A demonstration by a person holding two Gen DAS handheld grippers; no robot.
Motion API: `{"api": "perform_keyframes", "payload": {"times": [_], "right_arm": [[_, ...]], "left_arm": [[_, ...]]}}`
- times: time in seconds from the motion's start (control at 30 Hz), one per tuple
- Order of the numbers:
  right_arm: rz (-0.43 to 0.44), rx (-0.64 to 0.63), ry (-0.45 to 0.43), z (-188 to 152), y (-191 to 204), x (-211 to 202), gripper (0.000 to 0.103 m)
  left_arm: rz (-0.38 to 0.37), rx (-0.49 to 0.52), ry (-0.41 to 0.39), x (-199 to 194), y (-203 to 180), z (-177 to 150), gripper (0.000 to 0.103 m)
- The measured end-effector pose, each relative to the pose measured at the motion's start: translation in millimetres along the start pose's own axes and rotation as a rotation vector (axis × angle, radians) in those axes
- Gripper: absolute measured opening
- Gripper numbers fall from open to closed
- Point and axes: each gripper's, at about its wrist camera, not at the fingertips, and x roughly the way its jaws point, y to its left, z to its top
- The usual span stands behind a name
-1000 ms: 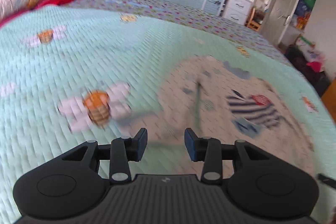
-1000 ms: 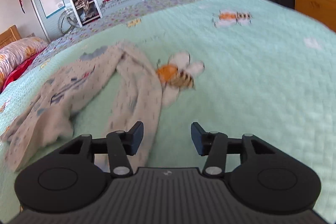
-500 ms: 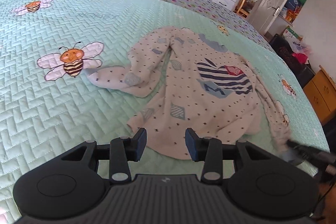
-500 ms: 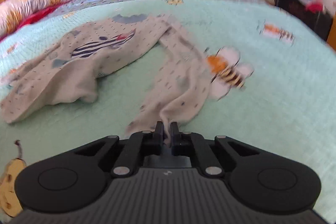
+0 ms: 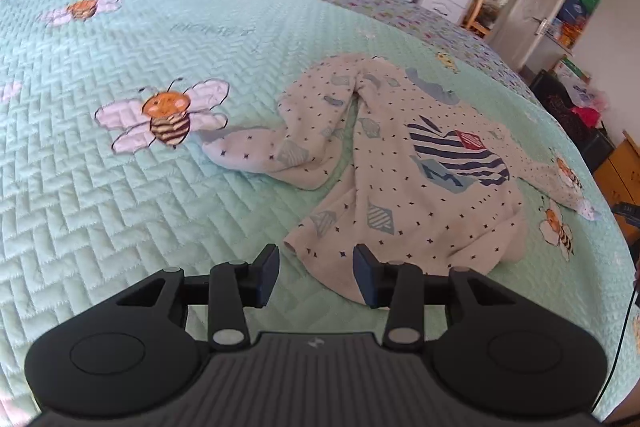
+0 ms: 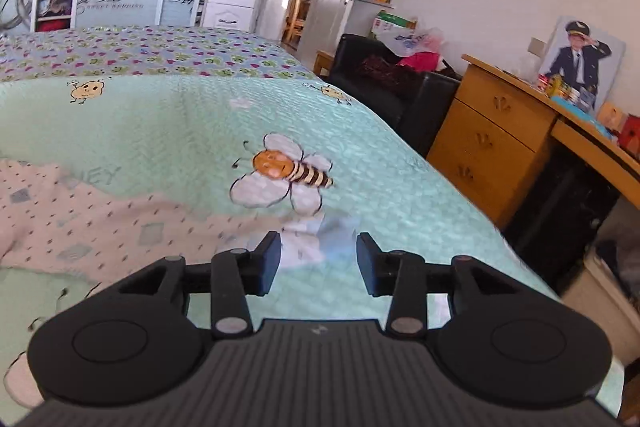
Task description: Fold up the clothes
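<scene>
Green bed cover (image 5: 120, 227) carries the shirt (image 5: 404, 187), spread but rumpled, one sleeve bent left. Both the left gripper (image 5: 316, 277) and right gripper (image 6: 318, 263) have jaws apart, holding nothing, probably ready to take the hem and the far sleeve.

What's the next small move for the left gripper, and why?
Probably ease the left gripper forward and close on the shirt hem: its jaws are open, empty, just short of that bunched edge, and the shirt lies crumpled, not yet folded.

Bright daylight, soft shadows, strong fisheye curvature at the edges; the cream dotted cotton garment's sleeve (image 6: 120, 223) is motion-blurred in the right wrist view (left view sharper).
</scene>
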Motion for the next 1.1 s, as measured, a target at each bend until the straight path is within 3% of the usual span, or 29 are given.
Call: {"api": "perform_keyframes", "payload": {"times": [0.13,0.27,0.37,0.47,0.57,0.63,0.77,0.8,0.9,0.97,1.1], "right_arm": [[0.314,0.118,0.079,-54,28,-46,0.052],[0.635,0.219,0.168,-107,58,-90,0.052],[0.662,0.153,0.136,-123,82,-115,0.053],[0.668,0.126,0.116,-140,98,-126,0.061],[0.661,0.104,0.004,-165,104,-132,0.063],[0.659,0.087,0.008,-162,107,-133,0.069],[0.698,0.099,0.014,-164,106,-129,0.076],[0.707,0.108,0.016,-164,105,-128,0.076],[0.720,0.127,0.016,-165,104,-126,0.076],[0.724,0.134,0.017,-165,103,-125,0.076],[0.731,0.145,0.018,-166,103,-124,0.077]], "left_arm": [[-0.026,0.133,-0.017,-4,-13,-3,0.043],[0.003,0.360,-0.034,-2,-46,-18,0.045],[0.055,0.474,-0.033,4,-56,-30,0.045],[0.091,0.525,-0.001,15,-53,-39,0.045],[0.134,0.537,0.024,26,-45,-42,0.045],[0.155,0.497,-0.022,22,-33,-35,0.045],[0.181,0.227,-0.115,18,15,2,0.046],[0.222,0.218,-0.128,21,22,9,0.046],[0.369,0.377,-0.160,35,27,20,0.046],[0.367,0.459,-0.135,46,28,23,0.046],[0.212,0.512,-0.032,62,34,29,0.046]]}}
